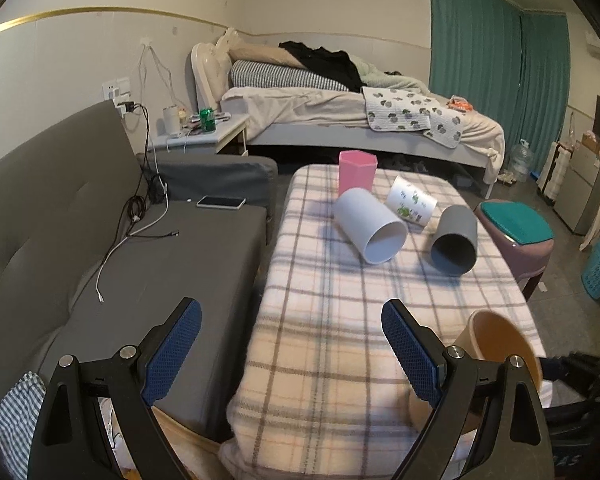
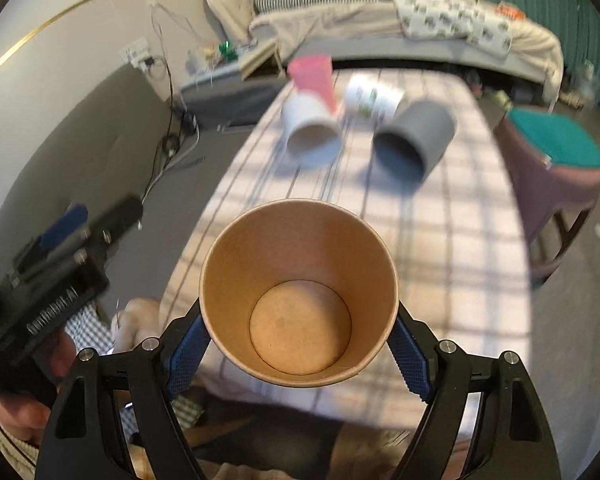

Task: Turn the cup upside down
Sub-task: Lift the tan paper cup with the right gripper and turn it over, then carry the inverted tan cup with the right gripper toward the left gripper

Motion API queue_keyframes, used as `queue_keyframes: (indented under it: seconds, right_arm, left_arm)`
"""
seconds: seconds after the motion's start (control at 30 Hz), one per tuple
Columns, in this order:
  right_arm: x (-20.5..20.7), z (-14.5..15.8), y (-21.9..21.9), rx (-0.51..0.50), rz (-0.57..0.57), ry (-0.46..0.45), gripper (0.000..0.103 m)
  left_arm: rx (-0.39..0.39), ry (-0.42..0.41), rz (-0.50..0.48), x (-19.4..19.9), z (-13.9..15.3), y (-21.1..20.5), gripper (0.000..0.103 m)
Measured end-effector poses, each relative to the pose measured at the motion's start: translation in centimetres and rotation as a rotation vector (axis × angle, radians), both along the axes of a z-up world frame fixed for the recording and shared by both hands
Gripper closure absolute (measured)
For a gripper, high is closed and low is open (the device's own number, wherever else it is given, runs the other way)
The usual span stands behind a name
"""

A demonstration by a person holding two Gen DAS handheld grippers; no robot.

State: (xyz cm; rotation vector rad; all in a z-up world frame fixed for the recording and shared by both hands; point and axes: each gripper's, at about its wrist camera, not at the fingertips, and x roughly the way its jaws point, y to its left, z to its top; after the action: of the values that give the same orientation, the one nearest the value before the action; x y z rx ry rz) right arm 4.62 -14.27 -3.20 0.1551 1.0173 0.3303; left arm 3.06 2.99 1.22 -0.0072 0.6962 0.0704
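Note:
My right gripper (image 2: pixel 300 344) is shut on a brown paper cup (image 2: pixel 300 292), held above the near end of the plaid-covered table (image 2: pixel 439 248) with its open mouth facing the camera. The same cup (image 1: pixel 503 344) shows at the lower right of the left wrist view. My left gripper (image 1: pixel 292 344) is open and empty, over the table's near left edge. It also appears at the left of the right wrist view (image 2: pixel 64 232).
On the table's far half lie a white cup (image 1: pixel 371 226), a grey cup (image 1: pixel 455 240) and a patterned cup (image 1: pixel 411 200) on their sides, with a pink cup (image 1: pixel 355 172) upright behind. A grey sofa (image 1: pixel 140 264) with a phone (image 1: pixel 221 202) is left; a stool (image 1: pixel 515 228) is right.

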Motion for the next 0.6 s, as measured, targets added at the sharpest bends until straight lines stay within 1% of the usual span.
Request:
queue_keyframes:
  seconds: [0.1, 0.13, 0.27, 0.4, 0.6]
  right_arm:
    - [0.9, -2.1, 0.0, 0.017, -0.011, 0.056, 0.021]
    - [1.1, -2.0, 0.1, 0.024, -0.019, 0.036, 0.021]
    - [2.9, -2.0, -0.1, 0.039, -0.032, 0.028, 0.021]
    - [5.2, -2.4, -0.5, 0.079, -0.088, 0.015, 0.021]
    - [7.4, -3.7, -0.5, 0.071, -0.162, -0.011, 0.021]
  left_arm:
    - [0.002, 0.016, 0.004, 0.3, -0.9, 0.2, 0.008]
    - [0.003, 0.02, 0.004, 0.4, -1.2, 0.2, 0.008]
    - [0.004, 0.043, 0.012, 1.0, -2.3, 0.5, 0.008]
    - [0.008, 0.061, 0.016, 1.5, -3.1, 0.6, 0.008]
    - [0.013, 0.091, 0.02, 2.1, -4.4, 0.7, 0.008]
